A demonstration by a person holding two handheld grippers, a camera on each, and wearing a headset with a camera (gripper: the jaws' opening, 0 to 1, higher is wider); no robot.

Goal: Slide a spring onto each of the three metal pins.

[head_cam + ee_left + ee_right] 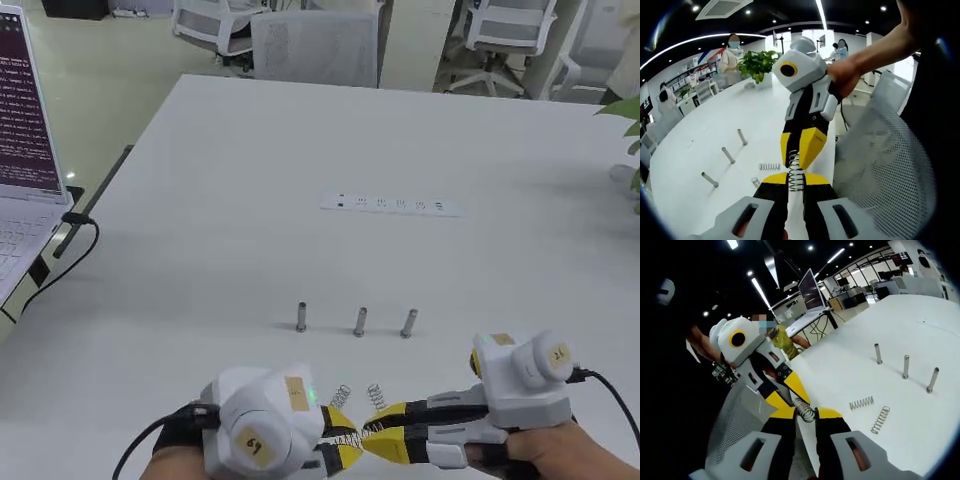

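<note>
Yellow tips of both tools meet over the near edge of the table [250,150], closest to the person. The left gripper [342,445] and the right gripper [385,438] face each other nose to nose. Each is pressed together on one end of the same held spring [360,434], which bridges the small gap between them above the tabletop. In the left gripper view its coils run from that gripper's own jaws up into the other's.

Just beyond, the left loose spring [340,395] and the right loose spring [376,397] lie flat on the white surface, near each other. Farther on, the left pin [301,317], the middle pin [360,321] and the right pin [409,323] stand upright in a row, all three bare and apart from the grippers. Past them lies a power strip [390,204], with a laptop [20,150] at the table's left edge and office chairs [315,45] behind.

The work appears to be at the first spring, in a hand-to-hand regrip to set its axis. The next move probably calls for one gripper to release. The other would then hold the spring by its side with the bore open, carry it above a pin, line the bore up with the tip and lower it. Which gripper will keep it cannot be told.
</note>
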